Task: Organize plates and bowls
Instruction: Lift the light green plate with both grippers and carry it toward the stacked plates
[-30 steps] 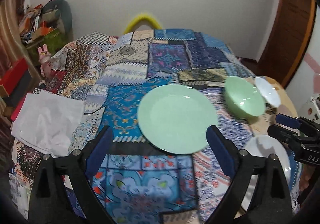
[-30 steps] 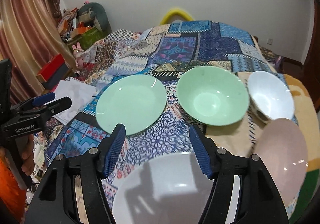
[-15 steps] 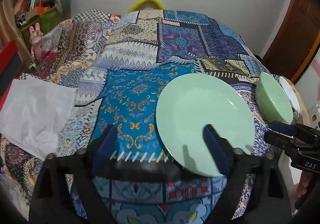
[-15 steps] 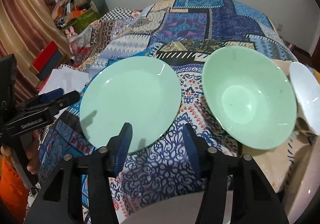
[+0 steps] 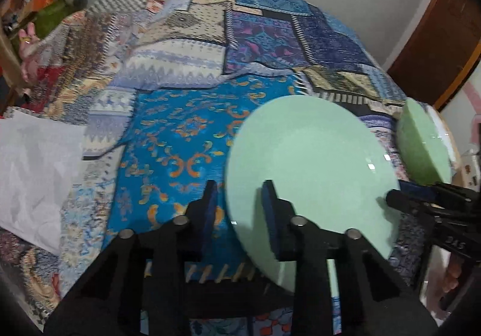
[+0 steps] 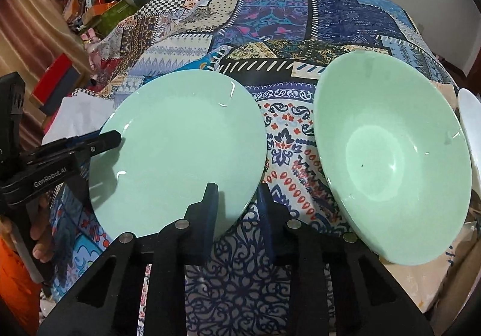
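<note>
A pale green plate (image 5: 315, 161) (image 6: 186, 140) lies on the patchwork cloth. My left gripper (image 5: 239, 185) straddles its left rim, one finger over the plate and one outside it. Its jaws are closing, and in the right wrist view the left gripper (image 6: 111, 137) looks pinched onto that rim. My right gripper (image 6: 237, 185) straddles the plate's near right rim in the same way. Its jaws are closing too, and in the left wrist view the right gripper (image 5: 396, 194) sits nipped on the edge. A green bowl (image 6: 390, 155) (image 5: 421, 149) stands to the right of the plate.
A white bowl (image 6: 470, 125) peeks in beyond the green bowl. White paper (image 5: 30, 170) lies on the cloth at the left. Boxes and clutter (image 6: 99, 5) fill the back left corner, with a red box (image 6: 54, 83) nearer. A wooden door (image 5: 436, 35) stands at the right.
Both grippers have come down and forward onto the green plate. Their jaws have narrowed from wide open to a close straddle of its opposite rims.
</note>
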A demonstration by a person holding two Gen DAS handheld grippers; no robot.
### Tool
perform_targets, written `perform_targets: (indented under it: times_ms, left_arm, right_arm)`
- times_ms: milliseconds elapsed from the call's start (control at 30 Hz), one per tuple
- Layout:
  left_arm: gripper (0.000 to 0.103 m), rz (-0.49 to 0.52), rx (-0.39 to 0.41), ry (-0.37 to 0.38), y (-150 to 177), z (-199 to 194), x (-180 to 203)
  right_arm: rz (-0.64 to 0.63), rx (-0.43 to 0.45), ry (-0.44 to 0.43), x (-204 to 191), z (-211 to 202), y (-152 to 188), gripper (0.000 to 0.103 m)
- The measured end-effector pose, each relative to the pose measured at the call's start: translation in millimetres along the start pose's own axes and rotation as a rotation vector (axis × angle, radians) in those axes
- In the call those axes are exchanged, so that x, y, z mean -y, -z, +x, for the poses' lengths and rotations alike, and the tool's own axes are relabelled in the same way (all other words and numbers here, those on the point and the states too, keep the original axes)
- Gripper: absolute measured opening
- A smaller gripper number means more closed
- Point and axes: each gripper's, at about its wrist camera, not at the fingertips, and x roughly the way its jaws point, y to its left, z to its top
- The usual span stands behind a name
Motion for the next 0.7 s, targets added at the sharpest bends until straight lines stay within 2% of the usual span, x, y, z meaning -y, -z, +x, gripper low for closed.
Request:
perform_targets:
  times_ms: [267, 700]
  left_arm:
    - [0.023, -0.032, -0.019, 0.002, 11, -11, -4]
    - [0.023, -0.05, -0.059, 0.02, 77, -54, -2]
  right_arm:
    - [-0.045, -0.035, -0.044, -6, -6, 7, 0.022]
    - [-0.107, -0.07, -0.103, -15, -16, 29, 0.021]
